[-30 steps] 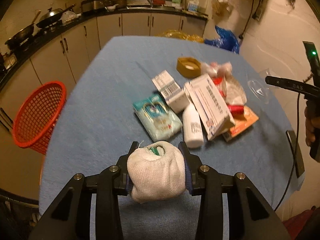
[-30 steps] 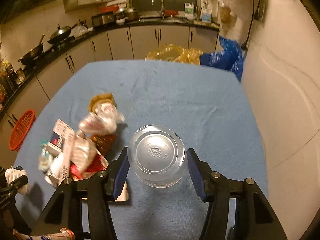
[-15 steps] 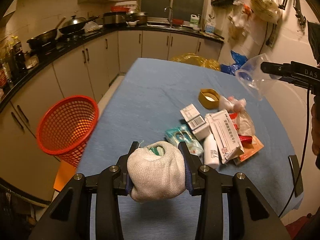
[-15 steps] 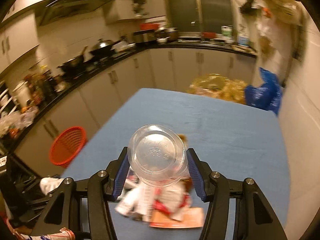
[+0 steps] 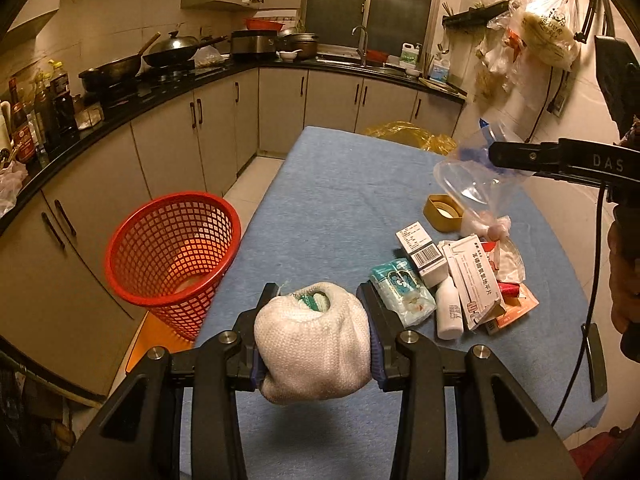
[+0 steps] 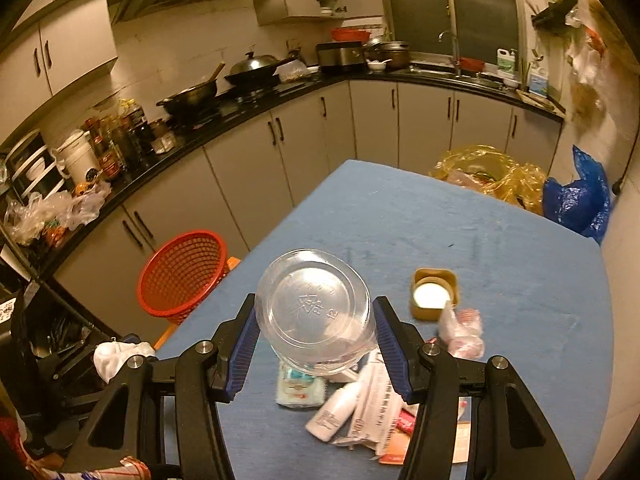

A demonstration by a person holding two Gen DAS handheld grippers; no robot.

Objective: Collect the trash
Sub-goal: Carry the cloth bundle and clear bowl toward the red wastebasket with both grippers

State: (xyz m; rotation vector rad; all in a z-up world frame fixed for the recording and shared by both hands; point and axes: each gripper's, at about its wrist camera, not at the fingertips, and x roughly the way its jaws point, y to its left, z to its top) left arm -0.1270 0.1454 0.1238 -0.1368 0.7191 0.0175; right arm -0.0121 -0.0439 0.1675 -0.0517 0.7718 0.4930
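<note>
Two grippers are up over the blue table (image 5: 328, 200), each with one piece of trash. One white knitted glove (image 5: 314, 350), balled up with something green tucked in its top, sits squarely between the fingers of the left gripper (image 5: 318, 344), whose jaws are closed against its sides. One clear plastic cup (image 6: 316, 312) lies between the fingers of the right gripper (image 6: 316, 340), its base facing the camera, jaws pressed to its walls. One red basket (image 5: 172, 256) stands on the floor beside the table's left edge. On the table remain one brown lid (image 5: 442, 212), one white bottle (image 5: 449, 310), two boxes and several wrappers.
</note>
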